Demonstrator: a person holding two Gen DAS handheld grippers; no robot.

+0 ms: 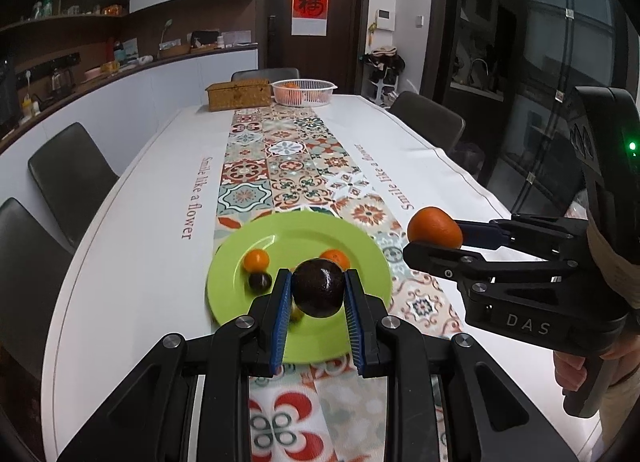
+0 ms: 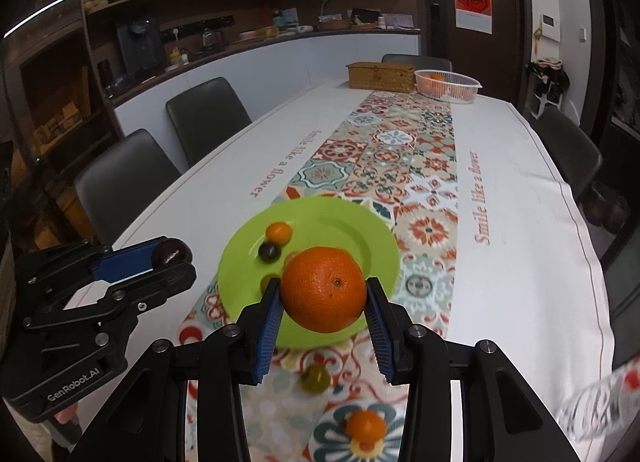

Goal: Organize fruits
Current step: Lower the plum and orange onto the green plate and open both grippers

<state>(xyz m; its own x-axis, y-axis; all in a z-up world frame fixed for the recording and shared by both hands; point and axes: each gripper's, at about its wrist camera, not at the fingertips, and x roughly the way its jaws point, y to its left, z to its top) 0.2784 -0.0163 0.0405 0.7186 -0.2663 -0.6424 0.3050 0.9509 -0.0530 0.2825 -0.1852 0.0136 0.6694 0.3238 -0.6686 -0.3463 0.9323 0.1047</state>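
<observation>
A green plate [image 1: 304, 238] [image 2: 352, 229] lies on the patterned runner. On it are a small orange fruit [image 1: 256, 260] [image 2: 278, 232], a small dark fruit [image 1: 260, 282] [image 2: 268, 251] and another orange fruit [image 1: 336, 258]. My left gripper [image 1: 318, 294] [image 2: 172, 258] is shut on a dark plum [image 1: 318, 288] [image 2: 170, 252] above the plate's near part. My right gripper [image 2: 323, 298] [image 1: 434, 240] is shut on a large orange [image 2: 323, 289] [image 1: 435, 226] held above the plate's right edge. A green fruit [image 2: 316, 378] and a small orange fruit [image 2: 365, 426] lie on the runner near me.
At the table's far end stand a woven box [image 1: 239, 94] [image 2: 380, 76] and a white basket [image 1: 304, 91] [image 2: 448, 85] holding oranges. Dark chairs [image 1: 68, 177] [image 2: 204, 117] line both long sides. A clear plastic thing [image 2: 600, 402] shows at the right edge.
</observation>
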